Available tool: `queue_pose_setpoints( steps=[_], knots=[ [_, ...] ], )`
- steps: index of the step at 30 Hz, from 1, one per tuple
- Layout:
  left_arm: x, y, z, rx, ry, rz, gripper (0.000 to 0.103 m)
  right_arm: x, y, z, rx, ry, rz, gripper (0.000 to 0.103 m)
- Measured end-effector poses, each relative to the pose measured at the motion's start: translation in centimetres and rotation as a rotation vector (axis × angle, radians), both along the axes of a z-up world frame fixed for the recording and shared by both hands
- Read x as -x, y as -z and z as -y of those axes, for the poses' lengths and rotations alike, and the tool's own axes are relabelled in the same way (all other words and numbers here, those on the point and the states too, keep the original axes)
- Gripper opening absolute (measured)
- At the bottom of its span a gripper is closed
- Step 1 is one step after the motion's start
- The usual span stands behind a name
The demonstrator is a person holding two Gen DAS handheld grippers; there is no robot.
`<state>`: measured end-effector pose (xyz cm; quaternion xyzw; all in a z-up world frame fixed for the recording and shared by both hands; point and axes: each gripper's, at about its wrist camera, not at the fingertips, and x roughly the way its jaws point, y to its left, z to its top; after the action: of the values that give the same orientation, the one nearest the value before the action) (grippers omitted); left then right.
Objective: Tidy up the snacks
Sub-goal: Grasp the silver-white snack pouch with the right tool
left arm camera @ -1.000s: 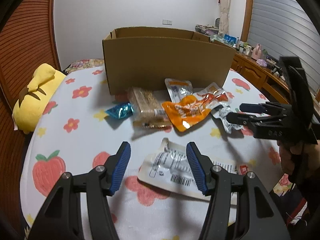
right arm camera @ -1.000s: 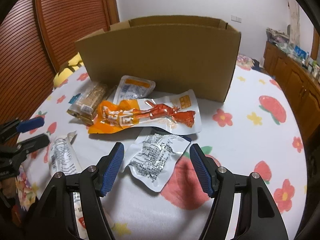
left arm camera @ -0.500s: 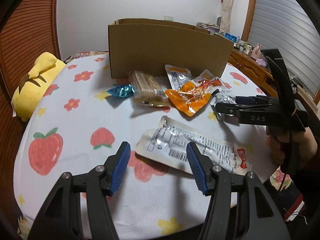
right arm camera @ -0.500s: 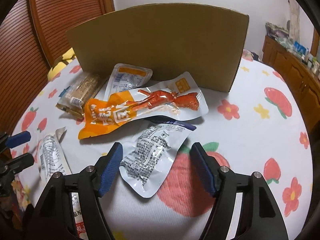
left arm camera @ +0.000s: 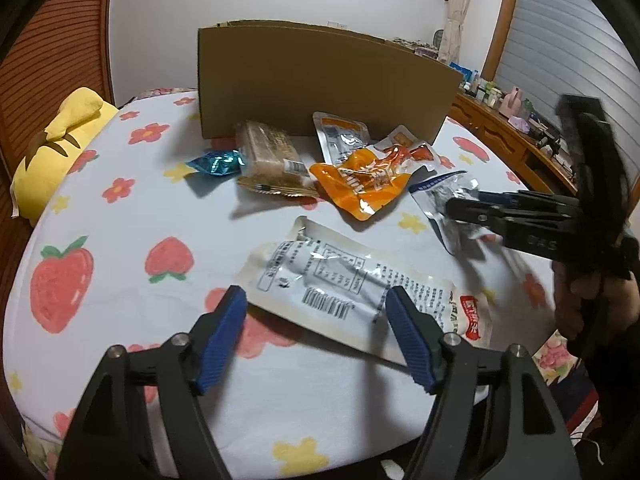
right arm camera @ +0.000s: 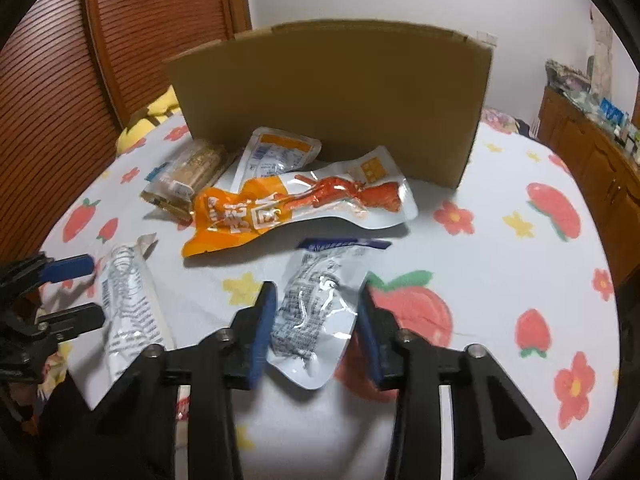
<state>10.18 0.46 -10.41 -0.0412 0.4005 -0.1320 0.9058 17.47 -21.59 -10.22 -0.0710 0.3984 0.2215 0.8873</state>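
A long white snack packet (left arm camera: 352,280) lies on the strawberry-print tablecloth (left arm camera: 120,240), between the blue pads of my left gripper (left arm camera: 316,316). Its jaws are opening and stand clear of the packet. My right gripper (right arm camera: 316,320) is closing on a crinkled silver-white packet (right arm camera: 316,304), whose two edges meet the pads and buckle. From the left wrist, the right gripper (left arm camera: 456,206) pinches that silver packet (left arm camera: 440,188) at the table's right side. The cardboard box (left arm camera: 320,80) stands upright behind the snacks.
Before the box lie an orange packet (left arm camera: 360,184), a white-and-orange pouch (left arm camera: 340,136), a biscuit pack (left arm camera: 268,152) and a blue sweet (left arm camera: 216,162). A yellow plush (left arm camera: 52,148) sits at the far left edge. A wooden cabinet (right arm camera: 592,160) stands right of the table.
The right gripper's jaws have narrowed onto the silver packet, which now buckles between them. The left gripper's jaws have widened around the long white packet. Both cameras sit closer to the snacks.
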Motion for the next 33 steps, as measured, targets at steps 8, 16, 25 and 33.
queue_pose_setpoints(
  steps=[8, 16, 25, 33],
  knots=[
    [-1.8, -0.1, 1.6, -0.015, 0.002, -0.027, 0.078, 0.9, -0.2, 1.2, 0.006, -0.008, 0.022, 0.032],
    [-3.1, 0.2, 3.8, -0.091, 0.029, -0.037, 0.079, 0.5, 0.4, 1.7, -0.028, -0.006, 0.021, 0.034],
    [-2.9, 0.3, 3.3, -0.112, 0.020, -0.045, 0.079, 0.2, 1.1, 2.0, -0.036, 0.002, 0.019, 0.038],
    [-2.2, 0.3, 1.8, -0.136, 0.021, -0.060, 0.080, 0.2, 1.1, 2.0, -0.042, 0.001, 0.020, 0.038]
  ],
)
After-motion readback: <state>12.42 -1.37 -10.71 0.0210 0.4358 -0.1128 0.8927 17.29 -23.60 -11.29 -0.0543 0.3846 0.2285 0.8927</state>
